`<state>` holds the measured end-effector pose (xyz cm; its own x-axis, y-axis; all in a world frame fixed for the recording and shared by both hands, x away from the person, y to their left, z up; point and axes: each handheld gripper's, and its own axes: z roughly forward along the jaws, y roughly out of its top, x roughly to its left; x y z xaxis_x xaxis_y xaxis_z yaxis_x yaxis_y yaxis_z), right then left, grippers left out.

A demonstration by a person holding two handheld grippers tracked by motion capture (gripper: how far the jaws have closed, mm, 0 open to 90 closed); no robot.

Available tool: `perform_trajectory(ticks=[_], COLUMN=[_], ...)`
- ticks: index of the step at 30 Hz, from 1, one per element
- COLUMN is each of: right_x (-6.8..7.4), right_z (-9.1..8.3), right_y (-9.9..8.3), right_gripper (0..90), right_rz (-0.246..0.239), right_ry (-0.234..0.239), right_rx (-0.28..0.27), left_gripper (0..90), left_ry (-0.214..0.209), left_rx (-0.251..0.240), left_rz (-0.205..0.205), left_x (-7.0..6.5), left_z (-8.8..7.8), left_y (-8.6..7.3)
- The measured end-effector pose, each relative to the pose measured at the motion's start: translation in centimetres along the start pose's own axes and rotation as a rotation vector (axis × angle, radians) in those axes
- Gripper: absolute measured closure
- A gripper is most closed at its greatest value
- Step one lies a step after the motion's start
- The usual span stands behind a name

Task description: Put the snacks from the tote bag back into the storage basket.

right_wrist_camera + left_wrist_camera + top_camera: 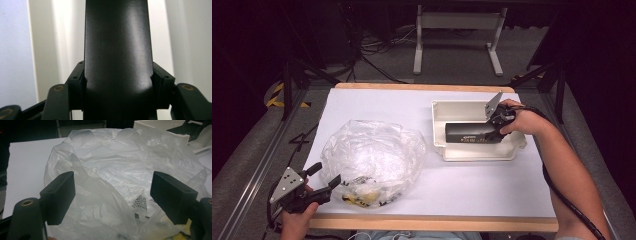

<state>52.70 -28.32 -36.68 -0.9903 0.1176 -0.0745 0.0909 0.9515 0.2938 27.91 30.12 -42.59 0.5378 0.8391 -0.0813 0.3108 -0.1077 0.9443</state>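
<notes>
Two grippers work on the desk: the right gripper grasps a black tube inside the white tray, while the left gripper, fingers released, faces the plastic bag.

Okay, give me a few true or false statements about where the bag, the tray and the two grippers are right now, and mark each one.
1. The right gripper is clamped on the black cylinder. True.
2. The black cylinder lies inside the clear plastic bag. False: it is in the white tray, apart from the bag.
3. The left gripper has its jaws open. True, spread wide at the bag's near edge.
4. The white tray sits left of the bag. False: it sits to the bag's right.
5. The bag holds something yellow. True, near its front edge.
</notes>
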Motion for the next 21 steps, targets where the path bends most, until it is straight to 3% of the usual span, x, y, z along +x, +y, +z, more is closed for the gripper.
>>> perform_trajectory(ticks=[12, 21], right_x=[-0.4, -0.6], right_z=[0.7, 1.2], right_y=[-0.4, -0.5], right_gripper=[42.2, 41.7], right_rz=[0.002, -0.02], right_ry=[0.019, 0.007], right_rx=[0.028, 0.065], left_gripper=[21.0, 21.0], left_ry=[0.0, 0.001], left_rx=[-0.001, 0.0], left_rz=[-0.002, 0.0], left_x=[0.0, 0.0], left_z=[-0.1, 0.0], left_y=[0.0, 0.0])
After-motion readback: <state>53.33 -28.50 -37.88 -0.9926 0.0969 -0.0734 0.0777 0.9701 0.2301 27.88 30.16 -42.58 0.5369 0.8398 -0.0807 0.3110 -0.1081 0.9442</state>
